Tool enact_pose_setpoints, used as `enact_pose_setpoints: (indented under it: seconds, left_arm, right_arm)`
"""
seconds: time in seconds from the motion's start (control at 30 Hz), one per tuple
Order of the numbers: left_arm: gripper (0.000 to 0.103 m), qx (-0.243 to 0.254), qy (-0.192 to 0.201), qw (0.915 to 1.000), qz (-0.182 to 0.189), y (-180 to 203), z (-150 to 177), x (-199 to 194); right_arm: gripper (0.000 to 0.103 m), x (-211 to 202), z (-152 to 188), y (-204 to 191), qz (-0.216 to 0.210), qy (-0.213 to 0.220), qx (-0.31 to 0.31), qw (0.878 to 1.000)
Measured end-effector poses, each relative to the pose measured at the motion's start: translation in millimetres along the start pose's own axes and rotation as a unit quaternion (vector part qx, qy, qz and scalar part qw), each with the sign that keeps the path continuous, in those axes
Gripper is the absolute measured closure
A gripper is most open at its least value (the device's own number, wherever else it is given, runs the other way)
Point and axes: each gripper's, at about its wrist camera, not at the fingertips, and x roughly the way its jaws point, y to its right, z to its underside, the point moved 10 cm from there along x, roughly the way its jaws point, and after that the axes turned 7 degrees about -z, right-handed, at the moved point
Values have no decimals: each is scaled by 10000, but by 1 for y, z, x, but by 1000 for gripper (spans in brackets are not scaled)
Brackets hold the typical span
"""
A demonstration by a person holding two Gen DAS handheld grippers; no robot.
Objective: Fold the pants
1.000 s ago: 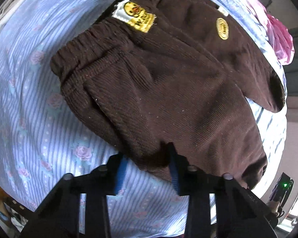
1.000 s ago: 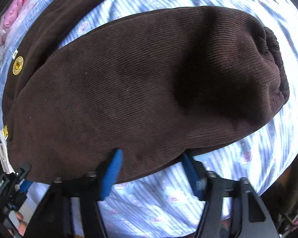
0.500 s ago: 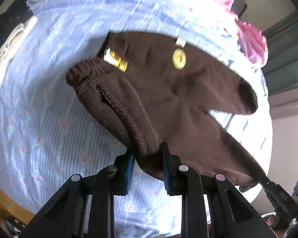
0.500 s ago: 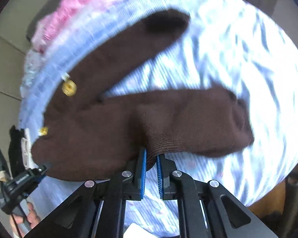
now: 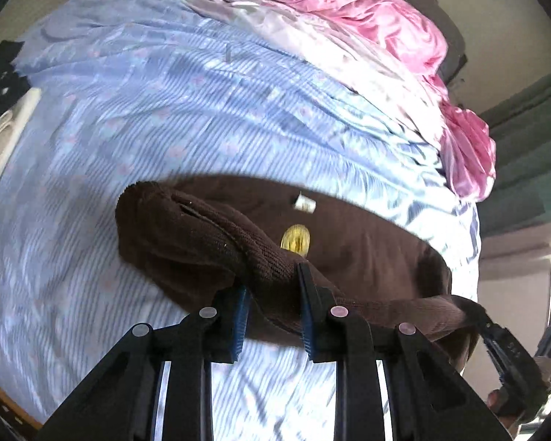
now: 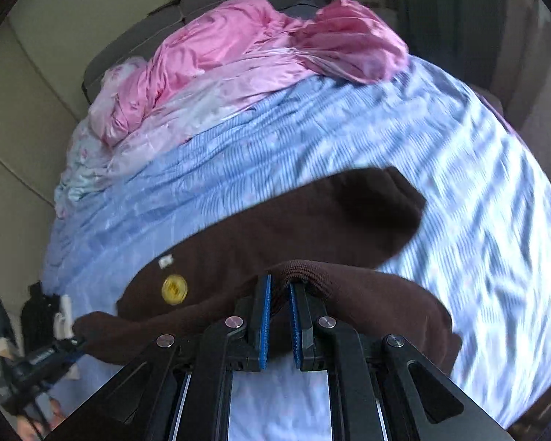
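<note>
Both tools have a pinch on the near edge of the brown corduroy pants (image 5: 349, 253), and that seems to be the point of the pose: with two grips along one side, the near leg can be lifted as a single flap and carried over the far one. The left gripper (image 5: 272, 305) has its blue pads partly closed on a thick roll of cloth near the waistband, which bulges out ahead and to its left. The right gripper (image 6: 280, 316) is nearly closed, a thin fold of the leg pinched at its tips and draping off to its right. Ahead of both, the other leg (image 6: 349, 213) lies flat on the blue striped bedsheet (image 5: 202, 110), its yellow round badge (image 6: 174, 288) and small white tag (image 6: 165, 261) facing up. A rumpled pink satin quilt (image 6: 238, 47) is heaped well beyond, clear of the fold.
</note>
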Motion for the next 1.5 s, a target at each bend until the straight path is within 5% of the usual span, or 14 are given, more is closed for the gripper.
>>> enact_pose_setpoints:
  seconds: [0.33,0.53,0.63,0.7,0.8,0.83,0.87,0.9,1.0,1.17,1.23,1.5]
  left_arm:
    - [78,-73,-317,9979,-555,-2,-42,65]
    - [75,-57,-311,9950,-950,-12,-51,80]
    - [61,114,-223,9923,-1215,-14,-56,82]
    - [59,386,-90,9915,-1240,-7,-57,75]
    - [51,1024,326,9878,-1127,11,-49,47]
    - [45,1221,519,9846,-1135,15,-46,36]
    - [25,1512,820,9778,-1193,21,-43,21]
    - [16,1741,1058,9714,-1217,26,-40,10]
    - [16,2600,1593,9439,-1265,56,-23,-15]
    - [17,3627,1240,9190,-927,114,7,15]
    - [18,3699,1031,9197,-824,127,18,31]
    - [36,3053,361,9484,-776,126,24,81]
  right_arm:
    - [92,110,-40,16,102,-724,174,9972]
    - [91,149,-50,0,239,-909,-495,9943]
    - [78,158,-53,-4,187,-1028,-710,9920]
    - [55,152,-58,-1,250,-938,-743,9925]
    - [54,117,-68,-4,144,-541,-1006,9933]
    - [54,106,-70,-7,66,-445,-1146,9924]
    - [51,90,-72,-10,-31,-273,-1346,9905]
    - [42,70,-74,-11,-86,-55,-1557,9878]
    - [33,25,-78,3,-51,464,-1945,9798]
    - [33,18,-73,50,374,285,-2406,9695]
    - [33,30,-69,73,424,20,-2352,9710]
    - [33,83,-61,119,30,-607,-1910,9797]
